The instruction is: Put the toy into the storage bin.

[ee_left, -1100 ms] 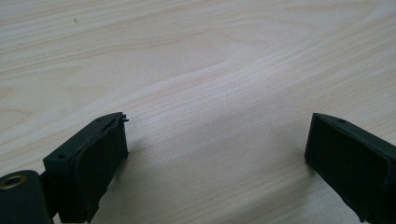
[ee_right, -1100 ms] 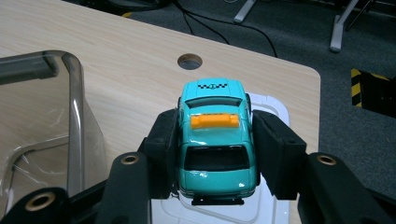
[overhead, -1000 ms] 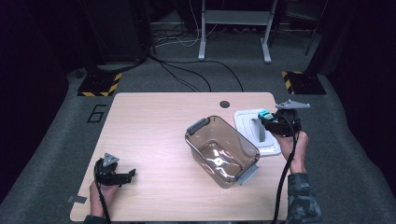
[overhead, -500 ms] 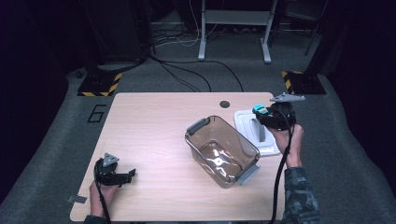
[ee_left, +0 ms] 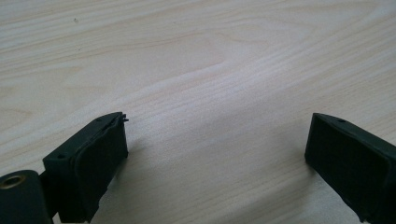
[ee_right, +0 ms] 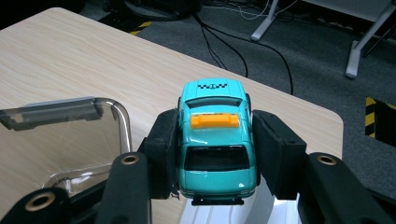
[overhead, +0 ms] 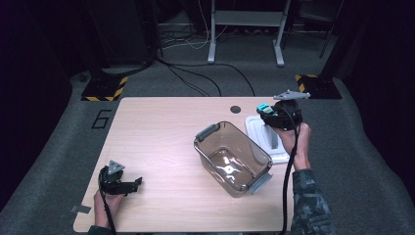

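**Right gripper view: teal toy taxi lifted, tub looked like the target**

Right gripper view had the best look at it. The right gripper (ee_right: 212, 154) was closed partway onto a teal toy taxi (ee_right: 215, 140), pads squeezing both sides of the car, orange roof sign up and its nose pointing away from the camera. So it was held, clear of the surface, near the far right corner of the tabletop (overhead: 161, 127).

From the high view, the right gripper (overhead: 268, 113) sat above a white lid (overhead: 281, 155) lying flat by the right edge, with the taxi (overhead: 264, 107) poking out toward the middle. Just beside the lid, toward the centre, was a clear plastic tub (overhead: 230, 159) with grey handles, and it looked empty.

The left gripper (overhead: 128, 185) was parked at the near left corner, well away from everything. Left gripper view showed its jaws spread wide with nothing but bare wood between them.

My read: this was the carry step, car already picked up and not yet placed. Next move would probably be swinging it across over the tub's open top, lowering it inside past the rim, then opening up. The main thing to watch would be clipping the tub's near wall or handle on the way in.
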`<action>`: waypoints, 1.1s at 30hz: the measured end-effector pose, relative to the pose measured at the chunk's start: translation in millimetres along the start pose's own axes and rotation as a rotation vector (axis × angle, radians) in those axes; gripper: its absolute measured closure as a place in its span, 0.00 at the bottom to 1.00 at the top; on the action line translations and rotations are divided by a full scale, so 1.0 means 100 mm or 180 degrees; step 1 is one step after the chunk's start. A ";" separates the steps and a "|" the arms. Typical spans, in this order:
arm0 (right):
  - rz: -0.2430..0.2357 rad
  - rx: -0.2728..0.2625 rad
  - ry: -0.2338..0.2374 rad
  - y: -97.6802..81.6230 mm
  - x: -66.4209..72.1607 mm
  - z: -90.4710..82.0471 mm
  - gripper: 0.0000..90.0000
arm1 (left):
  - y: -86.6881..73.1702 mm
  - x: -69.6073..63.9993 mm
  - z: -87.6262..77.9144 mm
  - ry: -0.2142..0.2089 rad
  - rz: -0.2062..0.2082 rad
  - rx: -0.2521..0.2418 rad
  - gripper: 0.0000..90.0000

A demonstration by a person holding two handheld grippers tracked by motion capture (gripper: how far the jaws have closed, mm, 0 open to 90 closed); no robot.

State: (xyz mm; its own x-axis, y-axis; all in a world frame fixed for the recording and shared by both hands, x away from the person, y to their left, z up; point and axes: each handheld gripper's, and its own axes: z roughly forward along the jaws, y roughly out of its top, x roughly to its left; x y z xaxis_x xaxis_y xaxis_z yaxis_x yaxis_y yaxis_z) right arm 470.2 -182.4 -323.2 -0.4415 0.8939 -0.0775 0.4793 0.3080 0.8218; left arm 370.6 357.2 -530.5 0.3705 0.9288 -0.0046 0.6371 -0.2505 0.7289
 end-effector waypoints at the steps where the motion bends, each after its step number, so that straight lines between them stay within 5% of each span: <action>1: 0.0000 0.0000 0.0004 0.01 0.01 0.01 0.58 | 0.00 0.00 0.01 0.0011 -0.0005 -0.0021 0.06; 33: -0.0205 0.0069 0.0211 0.35 0.36 0.17 0.58 | 0.00 0.00 0.00 0.0001 0.0000 -0.0003 0.06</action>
State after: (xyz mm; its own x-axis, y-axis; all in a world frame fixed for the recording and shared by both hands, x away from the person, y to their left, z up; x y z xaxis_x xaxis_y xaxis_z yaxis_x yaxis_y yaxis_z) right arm 483.7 -134.3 -306.9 -0.5208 0.8487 -0.0915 0.4644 0.3717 0.8038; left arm 370.6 357.1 -530.5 0.3702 0.9289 -0.0044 0.6365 -0.2502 0.7295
